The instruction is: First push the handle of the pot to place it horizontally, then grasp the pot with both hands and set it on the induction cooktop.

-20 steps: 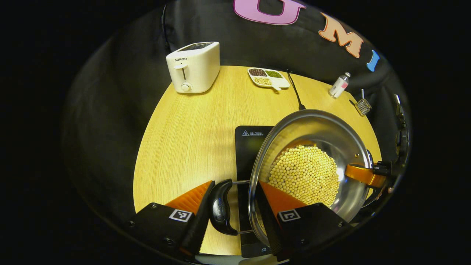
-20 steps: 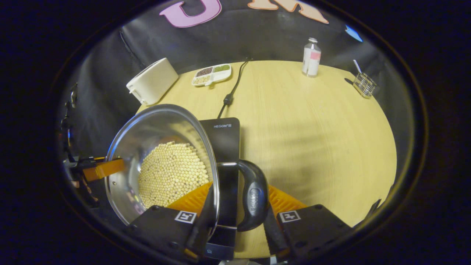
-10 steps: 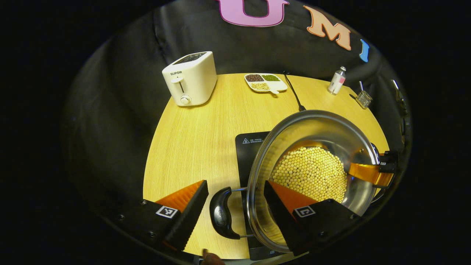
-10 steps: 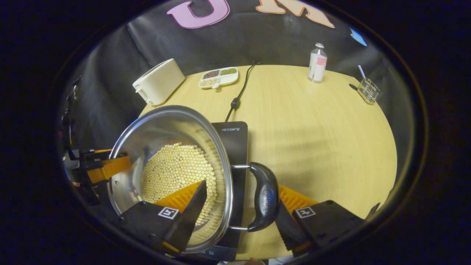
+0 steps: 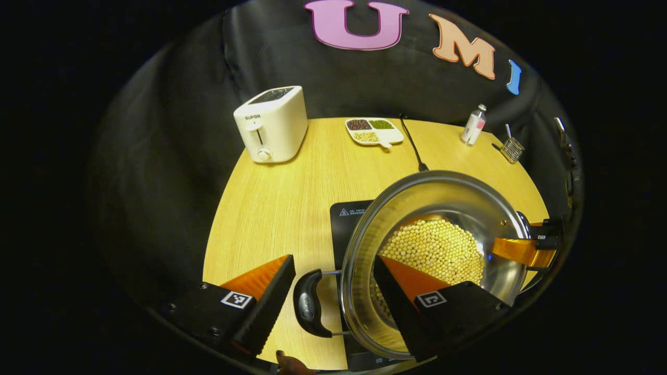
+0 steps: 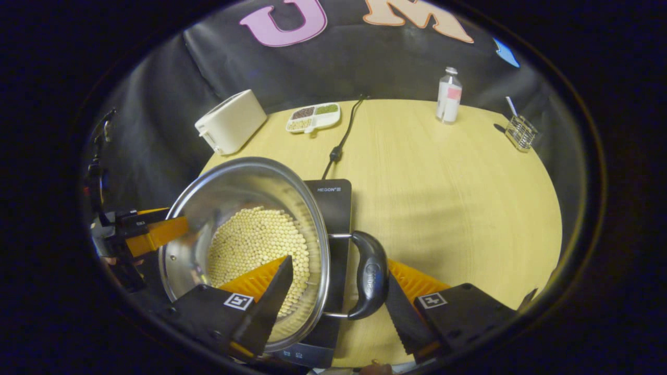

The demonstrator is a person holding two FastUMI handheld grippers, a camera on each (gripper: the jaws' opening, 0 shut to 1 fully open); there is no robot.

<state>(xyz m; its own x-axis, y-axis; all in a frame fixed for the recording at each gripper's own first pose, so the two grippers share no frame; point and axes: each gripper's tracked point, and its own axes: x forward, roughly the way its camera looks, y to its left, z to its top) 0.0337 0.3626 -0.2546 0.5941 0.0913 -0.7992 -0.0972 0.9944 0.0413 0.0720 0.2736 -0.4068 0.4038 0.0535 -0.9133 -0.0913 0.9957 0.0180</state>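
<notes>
A steel pot (image 5: pixel 432 179) full of pale beans (image 5: pixel 437 250) rests on the black induction cooktop (image 5: pixel 346 219). In the left gripper view my left gripper (image 5: pixel 331 265) stands open around the pot's black left handle (image 5: pixel 307 310), one finger outside it and one over the pot's wall, neither pressing. In the right gripper view my right gripper (image 6: pixel 338 276) is open in the same way around the other black handle (image 6: pixel 371 281), with the pot (image 6: pixel 245 179) and cooktop (image 6: pixel 333 203) to its left. Each view shows the opposite gripper at the pot's far side (image 5: pixel 523 250) (image 6: pixel 151 234).
On the round wooden table (image 5: pixel 276 208), a white toaster (image 5: pixel 273 125) stands at the back left. A divided dish of beans (image 5: pixel 372 130), the cooktop's black cable (image 5: pixel 414 146), a small bottle (image 5: pixel 473 125) and a wire basket (image 5: pixel 511 150) line the back edge.
Both grippers have opened off the pot's handles and drawn back a little toward me. The pot has stayed on the cooktop.
</notes>
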